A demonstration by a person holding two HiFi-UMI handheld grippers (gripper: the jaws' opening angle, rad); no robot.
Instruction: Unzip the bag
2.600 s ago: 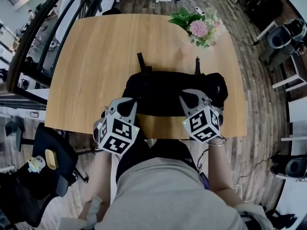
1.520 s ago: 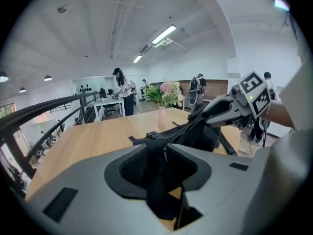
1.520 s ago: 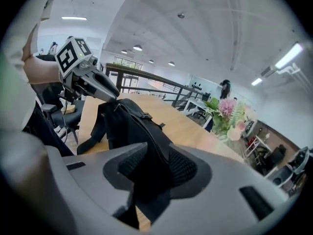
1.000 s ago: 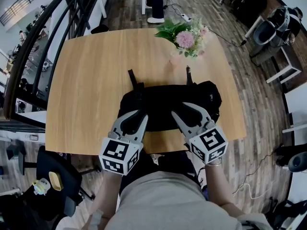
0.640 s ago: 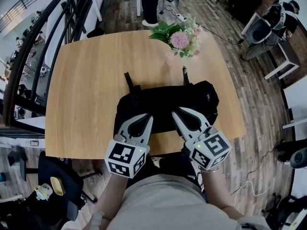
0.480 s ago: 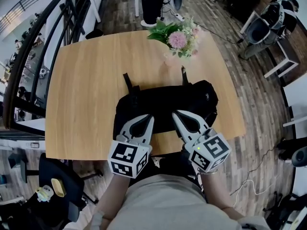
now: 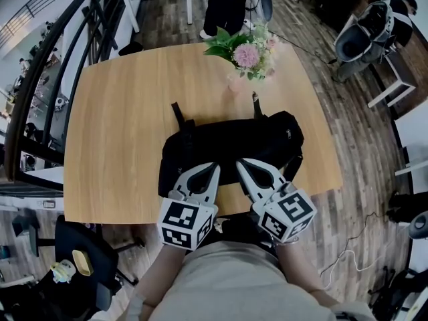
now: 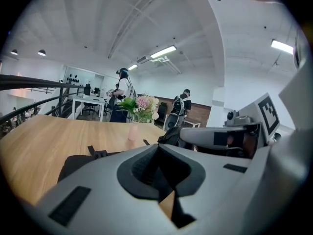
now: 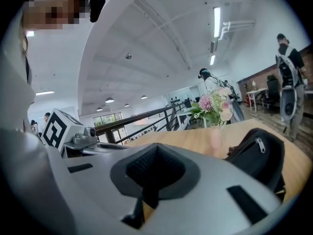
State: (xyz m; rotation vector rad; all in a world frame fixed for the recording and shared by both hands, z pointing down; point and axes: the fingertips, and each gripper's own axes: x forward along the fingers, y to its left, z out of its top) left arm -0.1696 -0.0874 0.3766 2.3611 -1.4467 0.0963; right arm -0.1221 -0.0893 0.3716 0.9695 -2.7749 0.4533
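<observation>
A black bag (image 7: 231, 146) lies on the wooden table (image 7: 120, 119) right in front of me, its two straps pointing to the far side. Both grippers hover over the bag's near edge, side by side. My left gripper (image 7: 215, 168) has just been closing and its jaws now meet with nothing between them. My right gripper (image 7: 239, 162) has closed the same way and is also empty. In the left gripper view the jaws (image 8: 159, 147) touch above the bag (image 8: 78, 163). The right gripper view shows the bag's end (image 9: 259, 155) with a silver zipper pull (image 9: 257, 144).
A pink vase of flowers (image 7: 244, 52) stands on the table just beyond the bag. People stand past the far table edge (image 7: 227, 5). A black railing (image 7: 47, 79) runs along the left, and an office chair (image 7: 73, 246) sits near my left side.
Both grippers' jaws, spread a second ago, have come together. The two grippers have drawn nearer to each other over the bag's near edge. The bag has not moved.
</observation>
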